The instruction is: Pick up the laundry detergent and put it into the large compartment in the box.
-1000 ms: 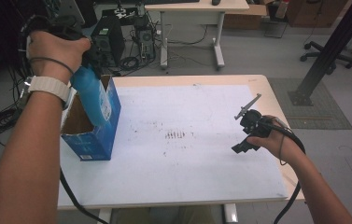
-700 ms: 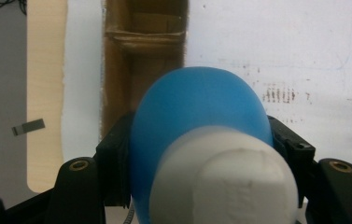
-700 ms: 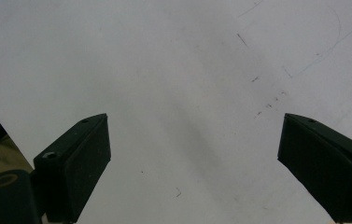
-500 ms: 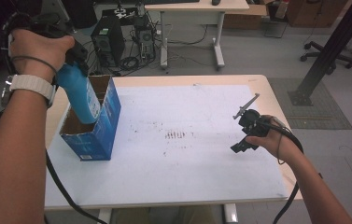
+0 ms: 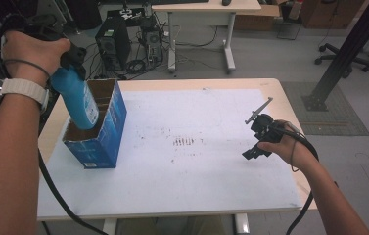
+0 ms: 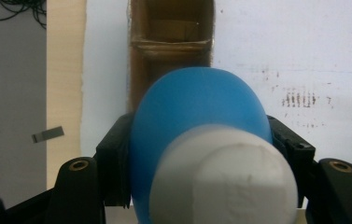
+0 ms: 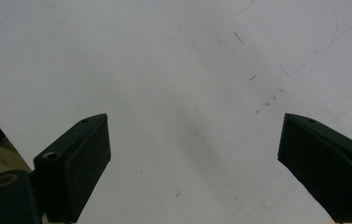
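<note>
Left gripper point(image 6: 197, 154) clamped on blue bottle point(image 6: 197, 126) just below its white cap point(image 6: 225, 182); bottle's lower end inside open blue carton point(image 5: 106, 132) directly beneath. Right gripper point(image 7: 192, 158) jaws wide apart, nothing between, over white table point(image 5: 211, 186), well apart from carton.

Light wooden table point(image 5: 289, 105) with pale edge strip, topped by white sheet point(image 5: 211, 147) bearing small dark marks near centre; open blue cardboard box point(image 5: 104, 132) standing upright on sheet at left side, brown interior exposed, near left table edge.
</note>
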Demonstrator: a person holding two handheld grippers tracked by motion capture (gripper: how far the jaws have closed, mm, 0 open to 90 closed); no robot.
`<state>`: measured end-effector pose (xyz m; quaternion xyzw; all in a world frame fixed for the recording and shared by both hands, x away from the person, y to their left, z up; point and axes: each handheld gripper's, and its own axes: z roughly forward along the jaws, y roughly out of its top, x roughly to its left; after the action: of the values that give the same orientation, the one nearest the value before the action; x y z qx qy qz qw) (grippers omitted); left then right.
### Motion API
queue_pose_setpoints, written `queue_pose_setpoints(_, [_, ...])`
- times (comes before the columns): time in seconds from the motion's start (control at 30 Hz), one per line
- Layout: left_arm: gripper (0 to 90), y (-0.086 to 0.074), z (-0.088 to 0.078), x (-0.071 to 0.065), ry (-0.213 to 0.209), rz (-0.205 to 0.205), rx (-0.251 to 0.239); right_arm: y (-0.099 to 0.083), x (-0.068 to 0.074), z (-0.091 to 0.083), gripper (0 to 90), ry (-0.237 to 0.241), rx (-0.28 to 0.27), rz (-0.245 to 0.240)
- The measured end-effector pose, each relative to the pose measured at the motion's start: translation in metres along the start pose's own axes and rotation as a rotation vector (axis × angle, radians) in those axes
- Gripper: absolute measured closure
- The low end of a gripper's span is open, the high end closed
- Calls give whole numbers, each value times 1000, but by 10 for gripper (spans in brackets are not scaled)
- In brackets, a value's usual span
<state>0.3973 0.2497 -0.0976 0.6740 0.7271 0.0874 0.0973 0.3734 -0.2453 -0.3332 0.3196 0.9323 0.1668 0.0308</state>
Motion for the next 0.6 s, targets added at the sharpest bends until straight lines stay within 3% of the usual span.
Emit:
queue_pose_setpoints(0.47, [375, 0, 23, 17, 12, -5, -1, 0, 0, 3, 96, 3, 5, 8])
queue_pose_setpoints(0.6, [375, 0, 30, 18, 6, 10, 6, 0, 0, 5, 95, 5, 11, 13])
